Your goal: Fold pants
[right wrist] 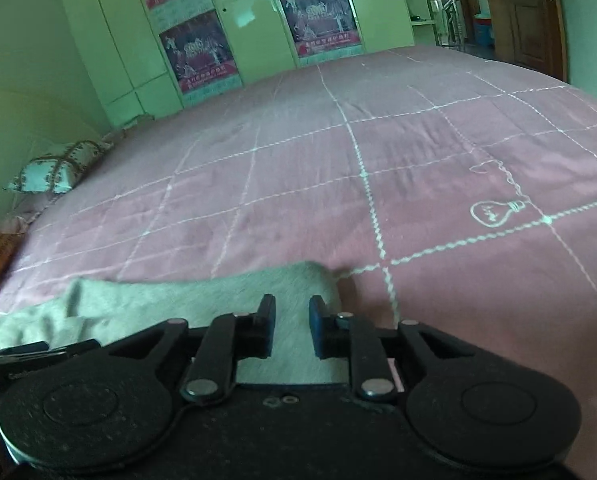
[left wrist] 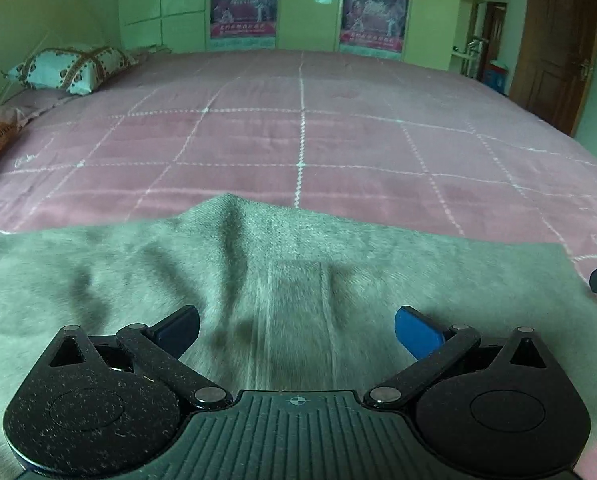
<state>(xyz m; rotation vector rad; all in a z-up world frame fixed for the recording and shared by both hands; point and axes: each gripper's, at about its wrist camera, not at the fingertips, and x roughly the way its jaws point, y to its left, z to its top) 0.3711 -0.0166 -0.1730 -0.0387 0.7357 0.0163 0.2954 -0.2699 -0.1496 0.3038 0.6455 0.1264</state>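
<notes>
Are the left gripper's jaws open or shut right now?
Open. The left gripper has its fingertips wide apart over the grey pants, with bare cloth between them.

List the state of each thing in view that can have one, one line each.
pants: lying on the bed, wrinkled, one edge humped up
left gripper: open wide above the pants, holding nothing
right gripper: narrow gap, pads clear of the pants' edge below
wardrobe doors: shut
brown door: seems shut
pillow: lying at the bed's far corner
</notes>
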